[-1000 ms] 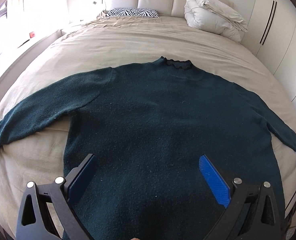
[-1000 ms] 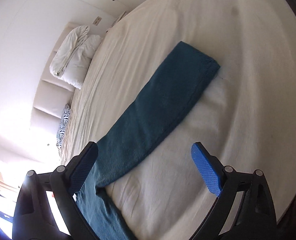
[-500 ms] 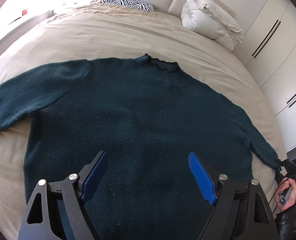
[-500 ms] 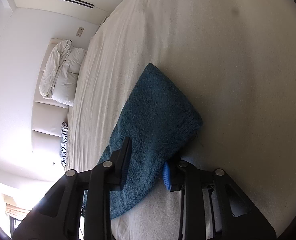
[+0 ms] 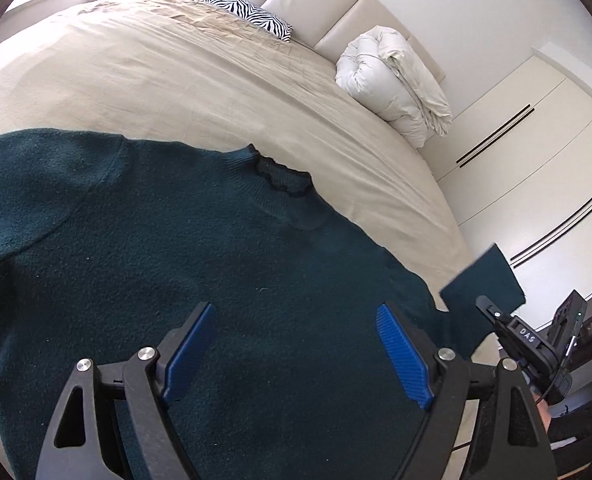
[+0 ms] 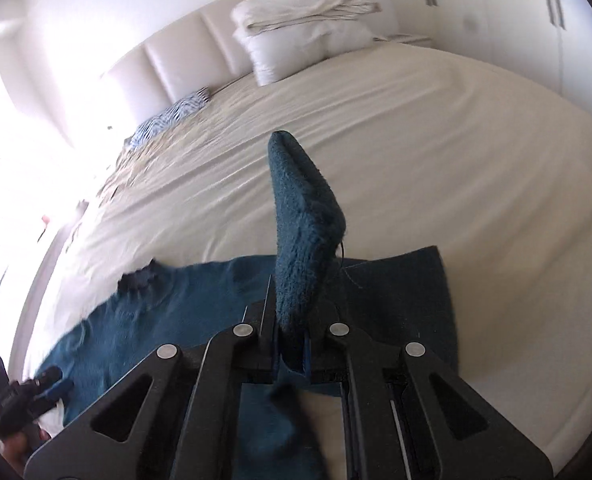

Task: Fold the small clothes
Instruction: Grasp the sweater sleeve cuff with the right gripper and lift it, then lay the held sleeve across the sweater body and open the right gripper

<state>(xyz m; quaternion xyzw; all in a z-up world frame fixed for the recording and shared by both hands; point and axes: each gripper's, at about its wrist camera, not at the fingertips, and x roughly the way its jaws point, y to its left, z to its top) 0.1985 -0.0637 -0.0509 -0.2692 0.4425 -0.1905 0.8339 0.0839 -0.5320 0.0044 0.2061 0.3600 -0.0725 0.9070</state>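
Here, right gripper [image 6: 289,354] jaws clamped on sweater [image 5: 215,280] cuff [image 6: 304,224], left gripper [image 5: 296,352] jaws wide, empty.

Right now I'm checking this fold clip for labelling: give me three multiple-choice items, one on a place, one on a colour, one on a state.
1. Where does the sweater's body lie?
A. on the bed
B. on the floor
C. in the wardrobe

2. What colour is the sweater?
A. red
B. dark teal
C. white

3. How does the right gripper stand?
A. wide open above the bed
B. shut on nothing
C. shut on the sleeve cuff

Answers:
1 A: it is spread flat on the beige bed.
2 B: the knit is dark teal in both views.
3 C: its fingers pinch the sleeve cuff, which is lifted off the bed.
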